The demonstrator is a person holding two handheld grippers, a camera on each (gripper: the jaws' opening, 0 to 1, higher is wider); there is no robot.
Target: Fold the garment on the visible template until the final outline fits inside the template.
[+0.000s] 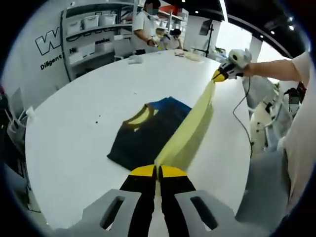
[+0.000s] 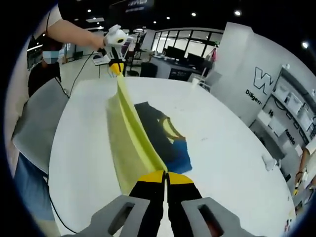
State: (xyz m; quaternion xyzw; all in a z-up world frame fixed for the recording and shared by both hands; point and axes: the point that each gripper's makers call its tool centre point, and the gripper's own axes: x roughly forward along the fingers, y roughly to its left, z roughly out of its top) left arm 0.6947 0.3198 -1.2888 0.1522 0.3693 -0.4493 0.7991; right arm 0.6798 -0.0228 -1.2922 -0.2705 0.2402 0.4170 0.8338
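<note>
A pale yellow cloth (image 1: 190, 136) is stretched taut in the air between both grippers. My left gripper (image 1: 157, 171) is shut on one end of it at the bottom of the left gripper view. My right gripper (image 1: 220, 75) holds the other end, far up at the right. In the right gripper view the same yellow cloth (image 2: 131, 131) runs from my right gripper (image 2: 165, 177), shut on it, up to the left gripper (image 2: 115, 68). Under the cloth a dark navy garment (image 1: 143, 138) with a yellow collar and a blue part lies flat on the white table (image 1: 84, 128); the navy garment (image 2: 165, 136) also shows beside the cloth.
Shelves with bins (image 1: 96, 29) stand behind the table, and people (image 1: 148, 27) work at its far end. A cable (image 1: 244, 113) hangs off the table's right edge. A grey chair or panel (image 2: 37, 123) stands by the table near a person's arm (image 2: 74, 32).
</note>
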